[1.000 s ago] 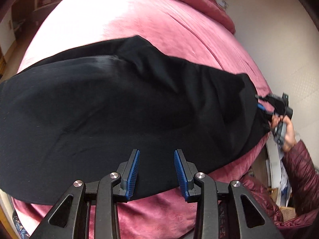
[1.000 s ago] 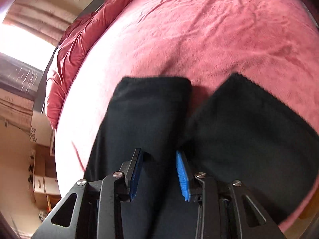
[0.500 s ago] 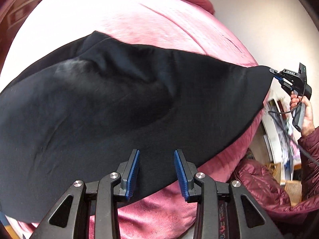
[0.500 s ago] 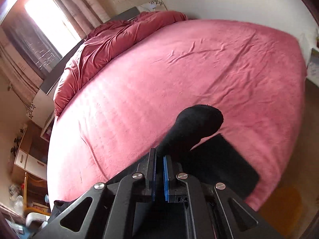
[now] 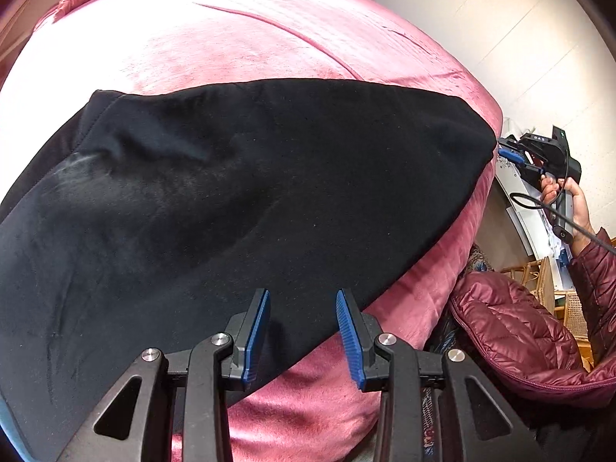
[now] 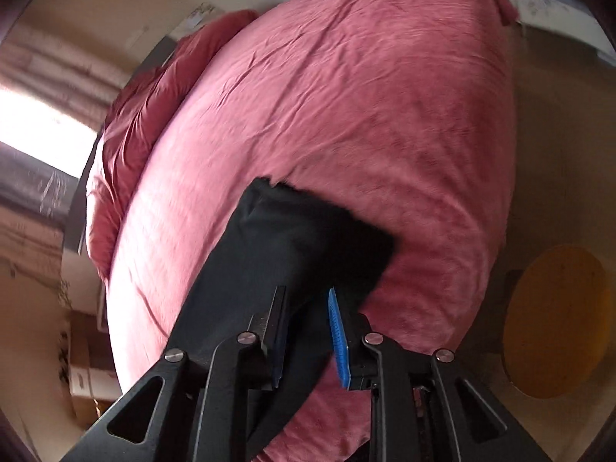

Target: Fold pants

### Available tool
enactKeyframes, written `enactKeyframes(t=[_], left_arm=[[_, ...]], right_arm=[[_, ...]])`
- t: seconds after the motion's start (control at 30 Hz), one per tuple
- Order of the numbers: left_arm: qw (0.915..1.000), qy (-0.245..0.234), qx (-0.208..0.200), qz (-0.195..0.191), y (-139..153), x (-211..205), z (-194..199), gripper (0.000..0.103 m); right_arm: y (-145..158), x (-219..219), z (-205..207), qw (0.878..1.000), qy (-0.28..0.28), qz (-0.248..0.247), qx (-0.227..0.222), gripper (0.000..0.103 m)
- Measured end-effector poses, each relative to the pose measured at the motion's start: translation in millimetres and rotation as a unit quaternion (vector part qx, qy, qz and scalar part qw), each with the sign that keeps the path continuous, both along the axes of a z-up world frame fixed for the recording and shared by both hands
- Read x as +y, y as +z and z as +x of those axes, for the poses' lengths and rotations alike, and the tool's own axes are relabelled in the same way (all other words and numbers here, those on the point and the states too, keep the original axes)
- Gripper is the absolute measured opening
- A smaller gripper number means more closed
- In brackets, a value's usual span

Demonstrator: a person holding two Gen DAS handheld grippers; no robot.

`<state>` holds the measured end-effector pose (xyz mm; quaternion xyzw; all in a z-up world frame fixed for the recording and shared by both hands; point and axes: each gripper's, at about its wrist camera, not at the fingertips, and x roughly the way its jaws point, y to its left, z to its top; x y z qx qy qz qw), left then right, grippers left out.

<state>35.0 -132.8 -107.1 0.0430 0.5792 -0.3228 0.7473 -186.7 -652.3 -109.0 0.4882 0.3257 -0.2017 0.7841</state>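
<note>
Currently on record, item by item.

Pants point(image 5: 246, 200): black, soft-napped fabric, spread across the near part of the bed point(image 5: 269, 38). One end reaches the bed's right edge as the left wrist view shows it; the broad body runs off toward the lower left of that view. A stitched seam shows near the upper left corner of the cloth. In the right wrist view the same pants point(image 6: 292, 246) appear as a narrow dark strip running from between the fingers up onto the bed, ending in an angled corner.

Bed: covered in a rose-pink velvety spread, lightly creased; bunched bedding of the same colour lies at its far end.

Left gripper point(image 5: 302, 335): blue-padded fingers spread apart, holding nothing, poised over the near edge of the pants.

Right gripper point(image 6: 306, 331): fingers parted, the fabric passing between them, not pinched. In the left wrist view this gripper point(image 5: 512, 154) sits just beside the right end of the pants, held by the person's hand point(image 5: 566, 200), cable trailing.

Sleeve point(image 5: 593, 281): maroon quilted jacket.

Round yellow object point(image 6: 554, 319): on the floor beside the bed, blurred.
</note>
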Motion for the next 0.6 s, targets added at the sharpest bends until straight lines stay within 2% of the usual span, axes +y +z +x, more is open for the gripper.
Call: enactKeyframes(t=[0.07,0.2,0.4,0.43,0.5,0.6], left_arm=[[1.0000,-0.004,0.000,0.001,-1.0,-4.4,0.2,0.036],[0.9998,-0.021,-0.003,-0.002,-2.0,-12.9,-1.3,0.036],[0.9996,-0.028,0.005,0.008,-7.0,-24.9,-0.2,0.036],[0.9996,-0.027,0.005,0.009,-9.0,-27.7,-0.7,0.036],[0.9995,-0.027,0.008,0.013,-9.9,-28.6,-0.3,0.036],[0.9996,-0.024,0.013,0.010,-11.2,-29.9,0.4,0.036]], right_arm=[[-2.0,-8.7,-4.8,1.000,-0.008,0.019,-0.020,0.023],[-2.4,-18.3,-3.7,0.999,-0.020,0.008,-0.024,0.023],[-29.4,-37.3,12.4,0.996,-0.044,0.063,-0.041,0.023],[-33.5,-38.6,16.7,0.996,-0.048,0.067,-0.039,0.032],[-39.3,-39.0,25.1,0.995,-0.045,0.076,-0.039,0.041],[-35.2,-35.2,38.6,0.998,-0.029,0.053,-0.027,0.046]])
